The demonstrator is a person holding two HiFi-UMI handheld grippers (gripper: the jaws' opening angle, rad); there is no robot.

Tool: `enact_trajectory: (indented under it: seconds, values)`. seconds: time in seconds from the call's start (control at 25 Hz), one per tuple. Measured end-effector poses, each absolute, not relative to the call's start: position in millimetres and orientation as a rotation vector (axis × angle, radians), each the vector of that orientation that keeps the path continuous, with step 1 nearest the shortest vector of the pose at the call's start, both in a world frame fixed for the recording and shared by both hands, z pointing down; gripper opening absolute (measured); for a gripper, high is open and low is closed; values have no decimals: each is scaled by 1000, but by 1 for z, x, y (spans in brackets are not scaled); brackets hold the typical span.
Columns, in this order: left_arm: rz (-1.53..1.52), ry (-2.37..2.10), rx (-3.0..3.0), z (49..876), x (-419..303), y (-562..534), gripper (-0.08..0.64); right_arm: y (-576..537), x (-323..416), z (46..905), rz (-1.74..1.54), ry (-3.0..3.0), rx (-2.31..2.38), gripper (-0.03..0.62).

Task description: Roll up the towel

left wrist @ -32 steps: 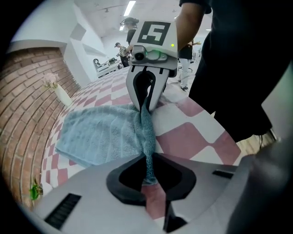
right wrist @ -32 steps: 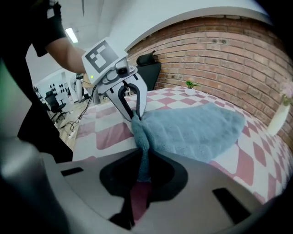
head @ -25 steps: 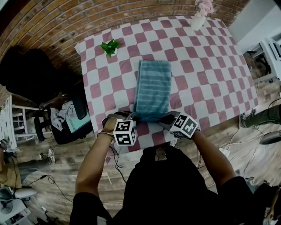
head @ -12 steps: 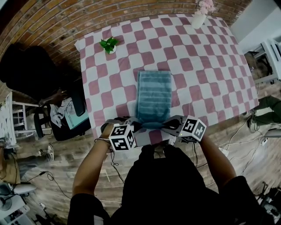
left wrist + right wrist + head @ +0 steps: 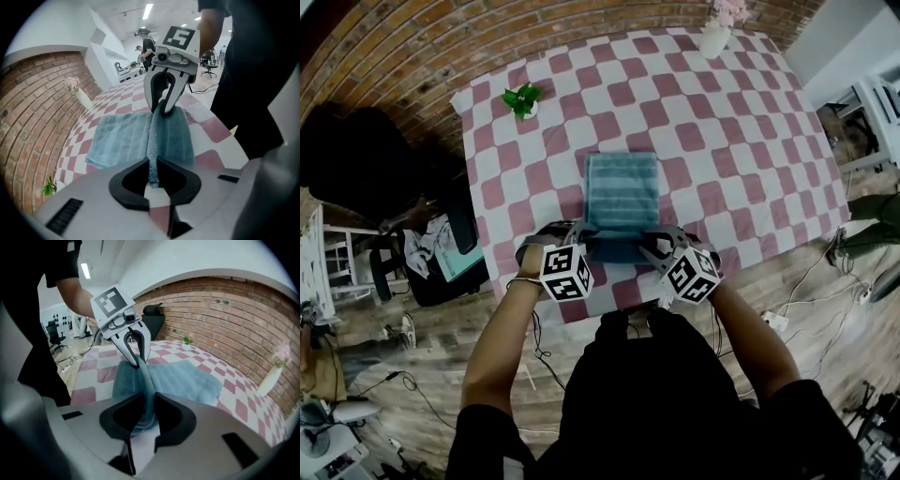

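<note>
By the table's [image 5: 750,131] near edge the towel [image 5: 622,192] is laid, its near end clamped by the left gripper [image 5: 581,240] and right gripper [image 5: 660,242], whose jaws have just been opening slightly. The pinched fold is shown plainly only in the gripper views.

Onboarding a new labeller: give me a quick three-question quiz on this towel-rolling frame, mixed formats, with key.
1. True or false: the towel is already fully rolled up on the table.
2. Of the left gripper and the right gripper, which holds the towel's near edge? A) left only B) right only C) both
3. Fill in: in the head view, the small green plant stands at the table's far ____ corner.
Key: 1 false, it lies mostly flat. 2 C; the right gripper's jaws have just been easing open, with the towel between them. 3 left.
</note>
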State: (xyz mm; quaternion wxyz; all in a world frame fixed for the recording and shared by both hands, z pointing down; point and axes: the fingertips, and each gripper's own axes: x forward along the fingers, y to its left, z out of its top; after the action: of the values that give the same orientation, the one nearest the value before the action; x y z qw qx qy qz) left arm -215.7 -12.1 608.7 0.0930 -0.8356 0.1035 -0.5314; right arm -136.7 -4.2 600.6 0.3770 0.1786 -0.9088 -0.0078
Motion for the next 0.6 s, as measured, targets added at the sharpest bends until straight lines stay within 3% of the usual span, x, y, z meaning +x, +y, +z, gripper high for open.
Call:
enact_trajectory:
  seconds: [0.12, 0.36, 0.44, 0.6]
  values:
    - [-1565, 334, -2427, 614, -212, -18, 60, -17, -128, 595, -56, -2326, 590, 181]
    - [-1546, 393, -2446, 615, -213, -26, 90, 35, -144, 572, -229, -2459, 303, 215]
    - [-1534, 421, -2469, 612, -215, -29, 117, 48, -145, 594, -316, -2364, 210, 252]
    - [-1510, 498, -2524, 603, -223, -33, 190, 42, -144, 619, -341, -2270, 196, 260]
